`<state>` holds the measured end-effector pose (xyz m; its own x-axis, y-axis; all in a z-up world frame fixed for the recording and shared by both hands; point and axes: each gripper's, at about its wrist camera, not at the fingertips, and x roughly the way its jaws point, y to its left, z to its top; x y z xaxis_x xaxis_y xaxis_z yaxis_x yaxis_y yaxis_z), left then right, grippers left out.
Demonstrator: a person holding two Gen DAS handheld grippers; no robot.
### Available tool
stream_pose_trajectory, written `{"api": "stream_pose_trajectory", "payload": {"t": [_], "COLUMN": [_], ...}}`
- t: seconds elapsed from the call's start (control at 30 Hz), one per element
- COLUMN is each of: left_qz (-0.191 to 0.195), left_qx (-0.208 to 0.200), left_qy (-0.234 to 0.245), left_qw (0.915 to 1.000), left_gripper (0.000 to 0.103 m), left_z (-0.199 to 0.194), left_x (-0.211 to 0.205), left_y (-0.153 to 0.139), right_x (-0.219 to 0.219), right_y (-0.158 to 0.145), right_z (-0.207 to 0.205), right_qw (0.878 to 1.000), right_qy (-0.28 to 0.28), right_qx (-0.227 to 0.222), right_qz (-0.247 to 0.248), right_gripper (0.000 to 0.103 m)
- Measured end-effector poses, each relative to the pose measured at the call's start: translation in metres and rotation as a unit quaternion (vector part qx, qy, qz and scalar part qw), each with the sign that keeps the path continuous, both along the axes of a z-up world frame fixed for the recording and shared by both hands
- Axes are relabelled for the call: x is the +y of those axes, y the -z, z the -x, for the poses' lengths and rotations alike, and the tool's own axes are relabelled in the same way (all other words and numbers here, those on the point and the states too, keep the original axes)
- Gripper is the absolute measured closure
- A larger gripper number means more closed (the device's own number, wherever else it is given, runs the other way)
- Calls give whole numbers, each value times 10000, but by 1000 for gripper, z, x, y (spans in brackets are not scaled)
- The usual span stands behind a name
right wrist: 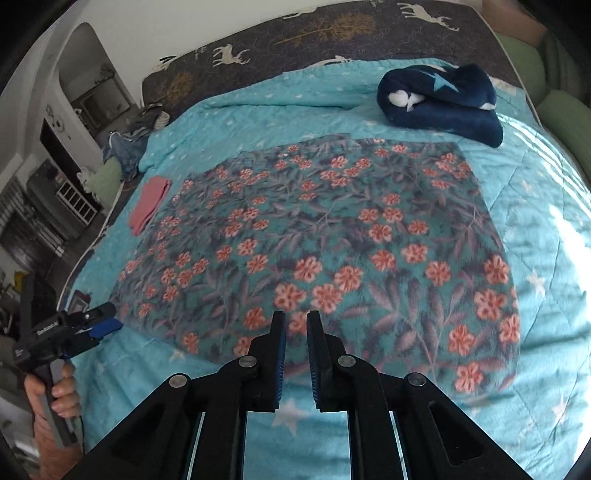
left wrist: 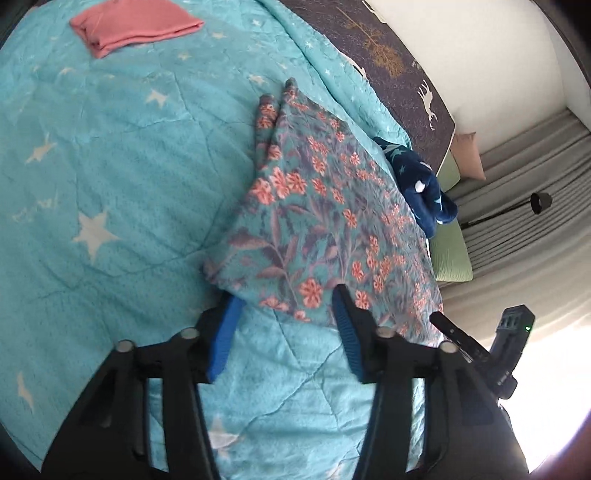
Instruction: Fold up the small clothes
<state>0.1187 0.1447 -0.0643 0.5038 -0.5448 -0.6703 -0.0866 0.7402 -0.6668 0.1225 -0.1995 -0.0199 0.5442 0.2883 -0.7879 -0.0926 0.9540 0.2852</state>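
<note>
Floral cloth (right wrist: pixel 325 236) spread flat on bed (right wrist: pixel 535 229); left tool (left wrist: pixel 286 314) spread wide at its corner, right tool (right wrist: pixel 296 325) nearly closed, empty.

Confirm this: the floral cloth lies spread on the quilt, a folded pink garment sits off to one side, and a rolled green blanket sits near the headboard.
One error: the rolled blanket near the headboard is navy with stars, not green, as the right wrist view shows. The floral cloth does lie spread on the quilt, with the folded pink garment off to one side.
</note>
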Motion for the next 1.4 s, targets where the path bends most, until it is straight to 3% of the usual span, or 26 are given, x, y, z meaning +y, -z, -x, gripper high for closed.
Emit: {"api": "stream_pose_trajectory", "payload": {"t": [0.17, 0.23, 0.27, 0.37, 0.47, 0.5, 0.6, 0.73, 0.8, 0.93, 1.2, 1.3, 1.37, 1.4], "left_qz": [-48, -79, -137, -291, -402, -396, -330, -322, -421, -565, -555, -594, -642, -662], "left_qx": [-22, -60, -111, -301, -471, -500, -493, -444, -443, -438, -405, -360, -372, -375], "left_qy": [-38, -66, -72, -48, 19, 30, -8, -96, -86, -159, -673, -807, -822, -824], "left_qw": [10000, 9999, 9998, 9991, 9981, 9980, 9982, 9984, 9981, 9973, 9954, 9943, 9938, 9937], "left_gripper": [93, 95, 96, 96, 96, 96, 96, 96, 95, 79, 75, 75, 75, 75], "left_z": [-4, -4, -4, -3, -2, -1, -2, -1, 3, 11, 33, 36, 36, 35], "left_x": [3, 3, 2, -3, -7, -7, -3, 5, 7, 17, 63, 74, 78, 78], "left_y": [5, 4, 2, -9, -21, -24, -27, -28, -28, -27, -22, -22, -24, -25], "right_x": [-38, -52, -51, -21, 26, 46, 109, 167, 185, 221, 272, 278, 281, 281], "right_y": [34, 39, 36, 18, 5, 3, 6, 14, 16, 18, 36, 41, 41, 40], "right_z": [-27, -27, -26, -21, -10, -5, 6, 10, 5, -4, -16, -23, -28, -31], "right_qw": [9951, 9928, 9929, 9967, 9985, 9963, 9806, 9606, 9576, 9501, 9402, 9452, 9491, 9512], "right_qy": [846, 1048, 1045, 657, -323, -719, -1800, -2627, -2712, -2818, -2773, -2534, -2377, -2271], "right_qx": [394, 529, 531, 288, 20, -76, -288, -382, -437, -690, -831, -839, -834, -870], "right_qz": [324, -224, -209, 388, 450, 463, 720, 828, 867, 1147, 1797, 1881, 1893, 1899], "right_gripper": [91, 91, 89, 86, 82, 75, 58, 56, 53, 43, 43, 43, 44, 59]}}
